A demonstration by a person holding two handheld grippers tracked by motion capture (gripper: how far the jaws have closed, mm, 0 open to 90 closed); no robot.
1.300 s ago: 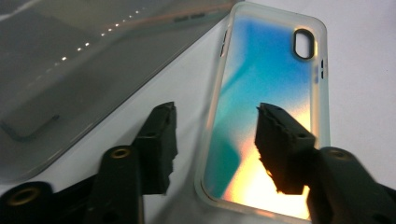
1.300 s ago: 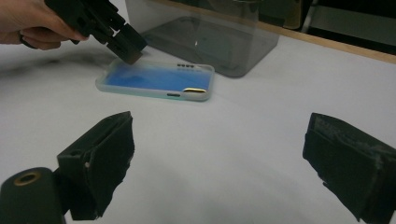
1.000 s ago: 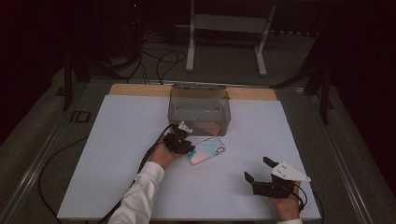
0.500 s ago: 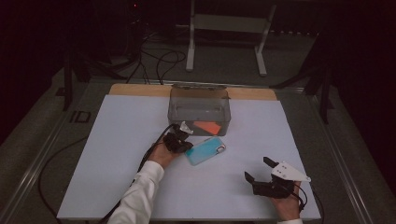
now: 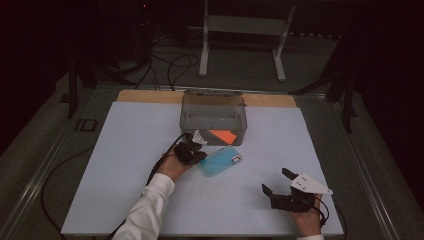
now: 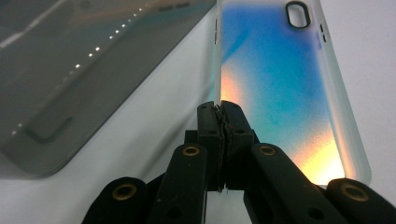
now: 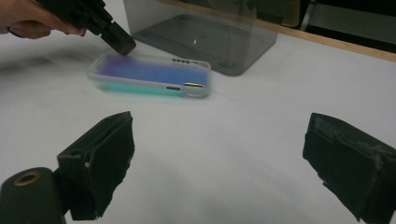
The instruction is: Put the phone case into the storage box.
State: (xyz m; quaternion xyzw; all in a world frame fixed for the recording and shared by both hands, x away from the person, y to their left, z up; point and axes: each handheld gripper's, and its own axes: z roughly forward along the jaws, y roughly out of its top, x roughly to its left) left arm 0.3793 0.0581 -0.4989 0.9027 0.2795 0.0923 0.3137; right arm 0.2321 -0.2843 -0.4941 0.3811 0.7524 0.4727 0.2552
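White sheet material covers the surface [image 5: 150,200], and both hands enter from its near edge.

Right gripper [image 5: 278,182]: it rests at the near right of the surface, held by the right hand [image 5: 307,220], with a grey three-cornered plate [image 5: 311,184] on top. In the right gripper view, its two black jaws stand wide apart with bare surface between them. Nothing is held.

Left gripper [image 5: 200,154]: it sits nearer the middle of the surface, held by the left hand [image 5: 172,167], whose white sleeve [image 5: 147,207] runs in from the near edge. A black cable [image 5: 160,160] trails from it. In the left gripper view, the jaws have just been closing and now meet, clamped on the thin side wall of the phone case [image 6: 280,93]. The pads press on that edge from both sides.

Phone case: translucent, with a blue-to-orange tint and a camera cut-out at its far end. It lies between the two grippers in the high view [image 5: 219,160], just right of the left gripper and well apart from the right one. Whether it lies flat or is slightly raised at the gripped edge cannot be told.

Clear plastic box [image 5: 214,112]: it stands just beyond the phone case, close to it. An orange item [image 5: 222,135] shows through its front wall.

Bare wooden strip [image 5: 145,96]: it runs along the far edge of the surface, behind the box.
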